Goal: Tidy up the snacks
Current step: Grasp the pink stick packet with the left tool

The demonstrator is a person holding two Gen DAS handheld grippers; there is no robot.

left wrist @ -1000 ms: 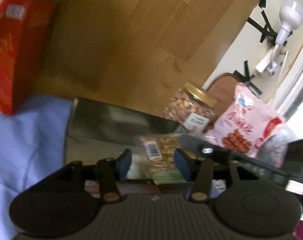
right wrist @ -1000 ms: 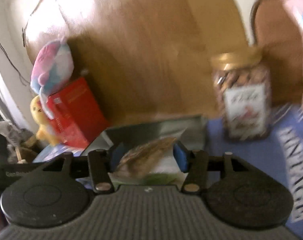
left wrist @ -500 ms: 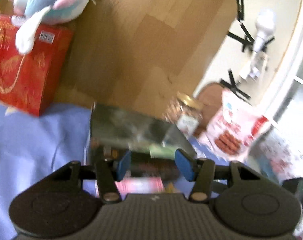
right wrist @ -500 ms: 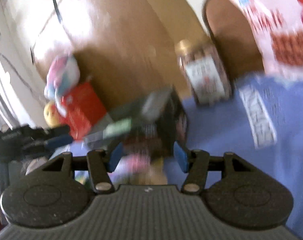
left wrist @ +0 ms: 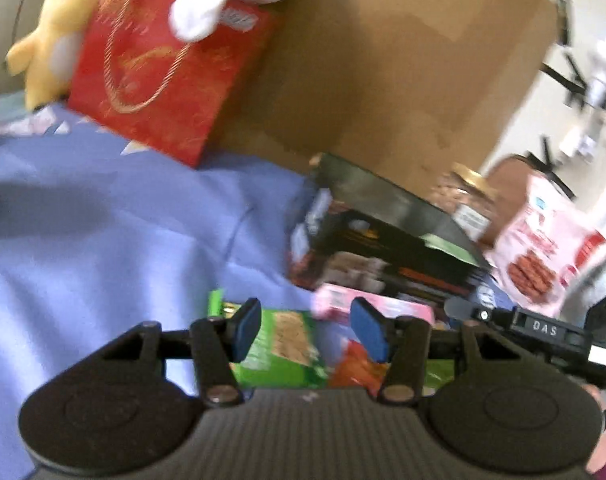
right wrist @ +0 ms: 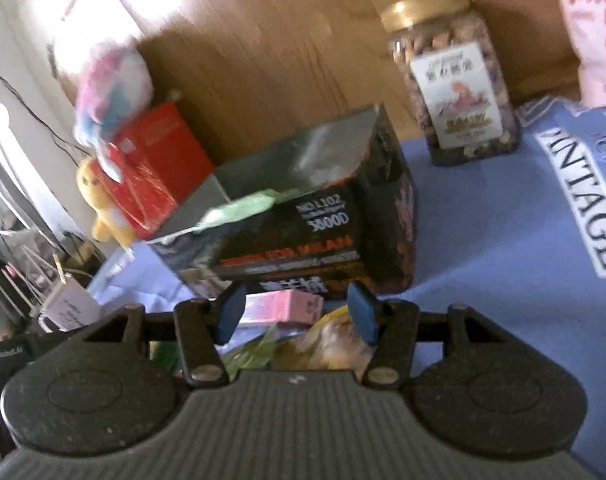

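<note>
Both grippers have pulled back from the black box [right wrist: 303, 216], fingers spread, empty. Box holds a green packet [right wrist: 239, 210]; more snacks [left wrist: 279, 344] lie at its 6 o'clock. Bare blue cloth [left wrist: 103, 240] at 9 o'clock.

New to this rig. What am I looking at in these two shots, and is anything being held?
No robot arm: a person carries one hand-held gripper per hand, each with a fisheye camera looking along its two blue-padded fingers. The left view shows the left hand-held gripper, open over a green packet on the blue cloth. The right view shows the right hand-held gripper, also open, over a pink box and loose snack bags. Behind stand an open black box, a nut jar and a red bag. Nothing is held.
</note>
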